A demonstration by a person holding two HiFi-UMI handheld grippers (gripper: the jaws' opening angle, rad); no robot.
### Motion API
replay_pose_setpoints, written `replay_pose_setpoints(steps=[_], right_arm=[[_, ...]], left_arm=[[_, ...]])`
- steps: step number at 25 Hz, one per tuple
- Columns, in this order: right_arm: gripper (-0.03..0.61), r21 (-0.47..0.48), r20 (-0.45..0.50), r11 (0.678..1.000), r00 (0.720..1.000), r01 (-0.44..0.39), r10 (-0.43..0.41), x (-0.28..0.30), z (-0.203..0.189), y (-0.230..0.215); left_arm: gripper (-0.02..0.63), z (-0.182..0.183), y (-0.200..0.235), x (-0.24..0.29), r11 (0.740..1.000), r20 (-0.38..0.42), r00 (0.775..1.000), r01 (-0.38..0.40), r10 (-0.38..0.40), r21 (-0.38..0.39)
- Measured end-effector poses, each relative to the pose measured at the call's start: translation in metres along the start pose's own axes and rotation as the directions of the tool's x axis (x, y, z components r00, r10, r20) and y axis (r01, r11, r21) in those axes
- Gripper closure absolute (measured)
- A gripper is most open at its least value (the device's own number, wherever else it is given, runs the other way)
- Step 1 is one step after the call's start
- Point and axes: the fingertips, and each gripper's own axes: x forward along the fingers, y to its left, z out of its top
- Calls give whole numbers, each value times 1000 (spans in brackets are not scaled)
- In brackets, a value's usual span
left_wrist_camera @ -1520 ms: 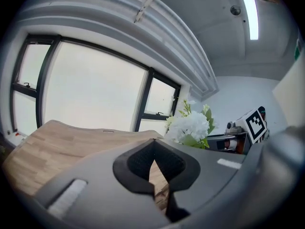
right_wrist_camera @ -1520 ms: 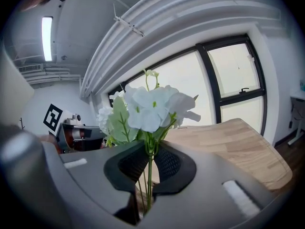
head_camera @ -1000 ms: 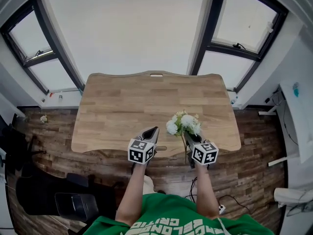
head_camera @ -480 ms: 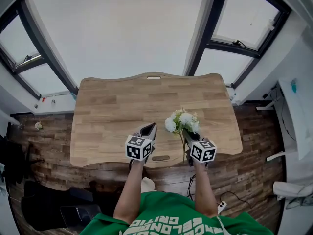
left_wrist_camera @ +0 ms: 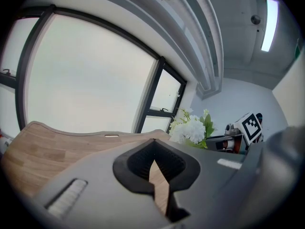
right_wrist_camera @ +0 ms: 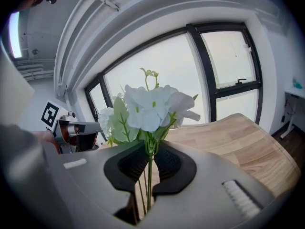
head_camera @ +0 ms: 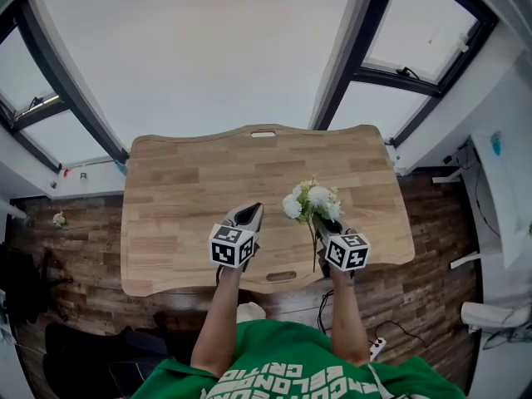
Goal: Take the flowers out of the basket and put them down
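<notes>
- The right claw (right_wrist_camera: 150, 149) is clamped on the thin green stems (right_wrist_camera: 149, 175) of the flowers (right_wrist_camera: 147, 106). The stems run down between its pads, and the blooms stand upright just above its tips.
- The left claw (left_wrist_camera: 153, 144) has its tips together with nothing between them. It hangs just beside the right claw at about the same height and touches nothing.
- The first half of the task looks done. No basket shows in any view, and the bunch is in the air, carried by the right claw alone.
- The putting down is left. The bunch hangs over the near part of the tabletop (head_camera: 191, 181), which lies below and ahead of both claws. It does not rest on the wood yet.
- The flowers are a small, tight bunch of rounded white blooms with a few pale-green leaves between them and a sprig of little buds on top.
- Below the claw, several thin stems trail down past its underside, close together and nearly straight.
</notes>
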Motion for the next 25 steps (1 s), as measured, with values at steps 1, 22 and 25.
replay_pose_setpoints(steps=[1, 22, 25], right_arm=[[545, -1, -4, 1000, 1000, 4, -4, 4, 0, 1], [545, 58, -35, 998, 999, 32, -30, 37, -7, -23], [545, 53, -39, 998, 999, 29, -27, 43, -2, -39]], left_arm=[[598, -1, 5, 0, 1000, -3, 1000, 3, -3, -5], [598, -15, 32, 30, 998, -71, 995, 67, -66, 16], [598, -13, 36, 41, 999, -72, 996, 54, -54, -2]])
